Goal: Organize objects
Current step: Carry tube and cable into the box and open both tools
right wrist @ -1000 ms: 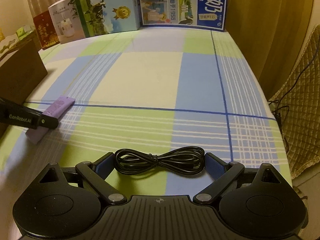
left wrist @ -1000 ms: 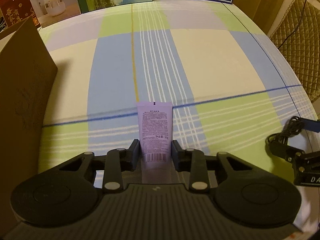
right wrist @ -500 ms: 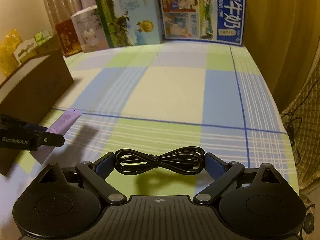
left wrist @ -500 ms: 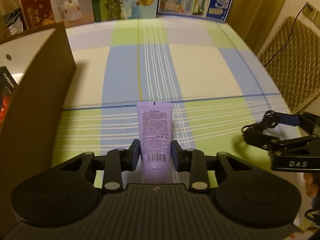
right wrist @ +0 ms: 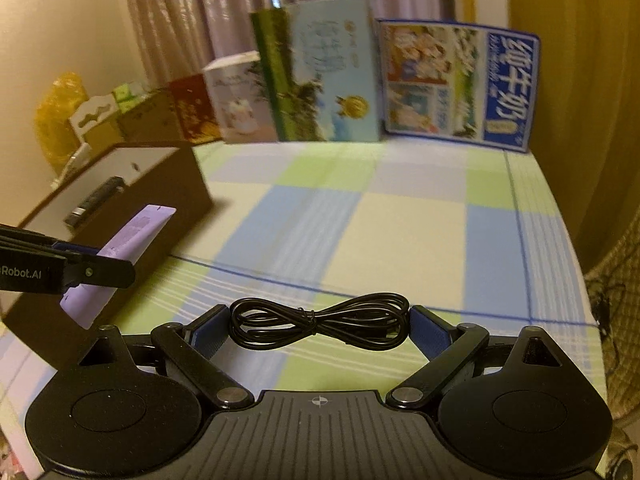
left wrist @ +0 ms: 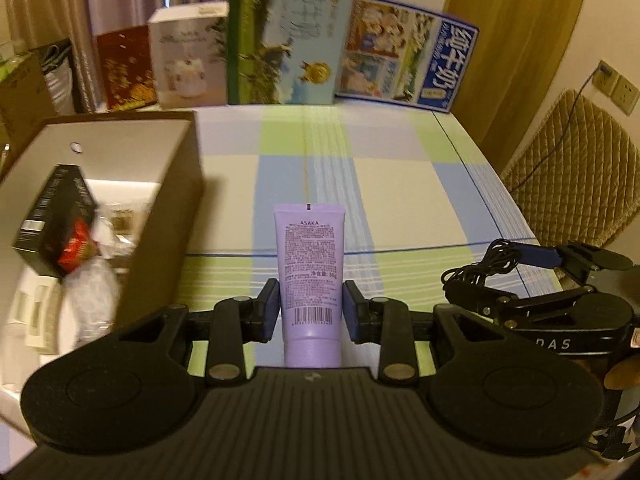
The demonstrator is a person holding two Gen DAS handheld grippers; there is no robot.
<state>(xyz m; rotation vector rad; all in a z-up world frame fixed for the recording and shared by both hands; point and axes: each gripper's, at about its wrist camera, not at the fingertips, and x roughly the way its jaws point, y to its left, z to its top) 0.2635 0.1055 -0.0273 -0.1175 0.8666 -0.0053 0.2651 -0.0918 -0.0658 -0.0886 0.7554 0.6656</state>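
Note:
My left gripper point(left wrist: 310, 306) is shut on a purple ASAKA tube point(left wrist: 309, 264), held upright above the checked tablecloth point(left wrist: 400, 184). In the right wrist view the same tube point(right wrist: 132, 236) slants up at the left in the left gripper point(right wrist: 96, 268). My right gripper point(right wrist: 320, 322) is shut on a coiled black cable point(right wrist: 320, 320), pressed at both ends by the blue pads. That cable point(left wrist: 484, 268) and right gripper point(left wrist: 520, 276) show at the right of the left wrist view. A brown open box point(left wrist: 176, 184) stands to the left, holding a black carton point(left wrist: 56, 220) and other packets.
Several printed cartons point(left wrist: 288, 40) stand along the far edge of the table. A quilted chair point(left wrist: 572, 168) sits beyond the right edge, with a wall socket point(left wrist: 616, 88) above it. The brown box point(right wrist: 168, 196) lies left of the right gripper.
Both grippers have risen with their loads and tilted up, so the far cartons and curtains show. The brown box's open inside has come into view at the left.

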